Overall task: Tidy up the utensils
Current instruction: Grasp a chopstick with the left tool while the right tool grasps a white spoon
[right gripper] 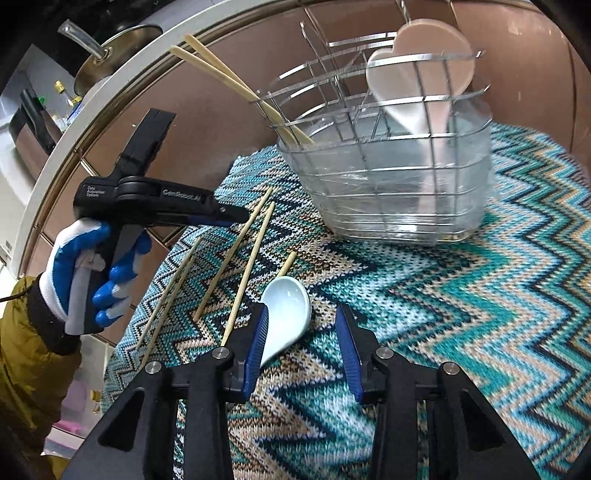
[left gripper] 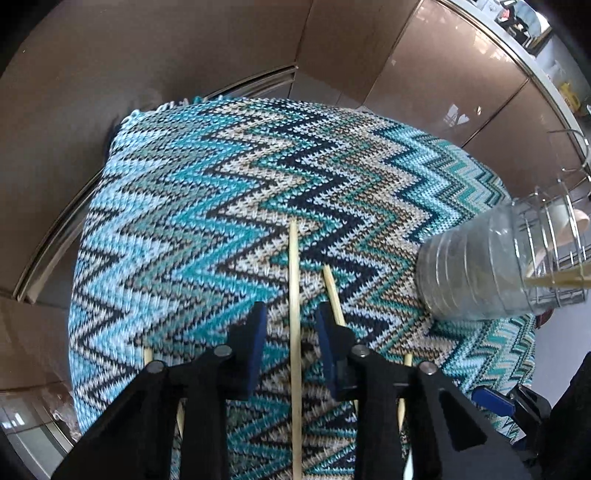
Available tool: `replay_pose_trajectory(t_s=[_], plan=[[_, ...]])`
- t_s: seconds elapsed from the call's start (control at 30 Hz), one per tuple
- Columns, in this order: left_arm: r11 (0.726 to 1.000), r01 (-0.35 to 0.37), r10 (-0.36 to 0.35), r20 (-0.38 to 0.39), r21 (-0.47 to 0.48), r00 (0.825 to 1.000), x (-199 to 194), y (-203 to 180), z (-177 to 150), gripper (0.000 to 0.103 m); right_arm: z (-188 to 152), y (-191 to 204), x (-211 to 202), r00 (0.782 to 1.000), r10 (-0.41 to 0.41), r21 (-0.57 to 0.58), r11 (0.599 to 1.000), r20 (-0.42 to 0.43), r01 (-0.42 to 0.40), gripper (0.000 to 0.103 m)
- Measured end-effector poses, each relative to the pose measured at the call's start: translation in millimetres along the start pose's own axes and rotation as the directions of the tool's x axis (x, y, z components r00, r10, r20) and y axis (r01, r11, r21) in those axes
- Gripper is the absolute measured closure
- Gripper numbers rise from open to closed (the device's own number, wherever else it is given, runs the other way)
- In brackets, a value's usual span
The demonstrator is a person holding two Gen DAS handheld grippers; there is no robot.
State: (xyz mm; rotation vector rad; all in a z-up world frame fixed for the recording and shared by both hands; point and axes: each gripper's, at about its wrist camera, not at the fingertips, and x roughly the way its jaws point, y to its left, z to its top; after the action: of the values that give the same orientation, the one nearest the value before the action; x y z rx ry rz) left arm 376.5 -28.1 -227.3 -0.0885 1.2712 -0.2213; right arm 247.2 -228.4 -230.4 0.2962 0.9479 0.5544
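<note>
A zigzag knitted cloth [left gripper: 184, 184] carries several loose wooden chopsticks. One chopstick [left gripper: 294, 295] lies lengthwise between the blue pads of my left gripper [left gripper: 291, 314]; the pads stand apart from it, open. A second chopstick [left gripper: 334, 295] lies by the right finger. In the right wrist view, my right gripper [right gripper: 303, 310] is open over the cloth [right gripper: 461, 314]. A white ceramic spoon [right gripper: 288, 314] lies by its left finger, untouched. Other chopsticks [right gripper: 251, 254] lie to the left. The left gripper [right gripper: 236, 218] reaches in there, in a gloved hand [right gripper: 74, 258].
A wire basket [right gripper: 388, 206] with a clear liner stands on the cloth's far side, holding two chopsticks [right gripper: 221, 74], a white spoon [right gripper: 406, 81] and a pink one [right gripper: 436, 33]. Brown cabinet fronts surround the cloth. A counter edge with a pot lid [right gripper: 118, 48] runs behind.
</note>
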Motion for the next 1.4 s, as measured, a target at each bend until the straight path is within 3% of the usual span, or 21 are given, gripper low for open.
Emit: replay_pose_trajectory(t_s=[0.3,0.53,0.77,1.13,1.4], plan=[[0.999,-0.020,0.022,-0.046,0.039,0.999,17.9,-5.1,11.5,0.086,4.9,-1.9,24.8,0.997,0.039,-0.025,0.999,-0.069,-0.041,0.077],[0.998,-0.042,0.043,-0.036,0.036,0.998,20.5,-5.8,12.5,0.091,7.2,-4.3,32.7,0.995,0.045,-0.035,0.998,-0.088,-0.048,0.090],[0.998,-0.058,0.059,-0.017,0.024,0.998,22.0,-8.9,12.2,0.097,8.7,-7.0,31.1,0.994,0.038,-0.046,0.998,-0.099,-0.042,0.095],[0.999,-0.006,0.009,0.076,-0.039,0.997,-5.5,2.7,-4.5,0.098,2.7,-3.9,22.9,0.998,0.003,-0.060,0.998,-0.069,-0.007,0.096],[0.994,0.076,-0.059,0.209,-0.075,0.976,-55.5,14.9,-32.5,0.098,-7.9,9.5,-19.0,0.999,-0.031,-0.076,0.997,0.021,0.032,0.097]])
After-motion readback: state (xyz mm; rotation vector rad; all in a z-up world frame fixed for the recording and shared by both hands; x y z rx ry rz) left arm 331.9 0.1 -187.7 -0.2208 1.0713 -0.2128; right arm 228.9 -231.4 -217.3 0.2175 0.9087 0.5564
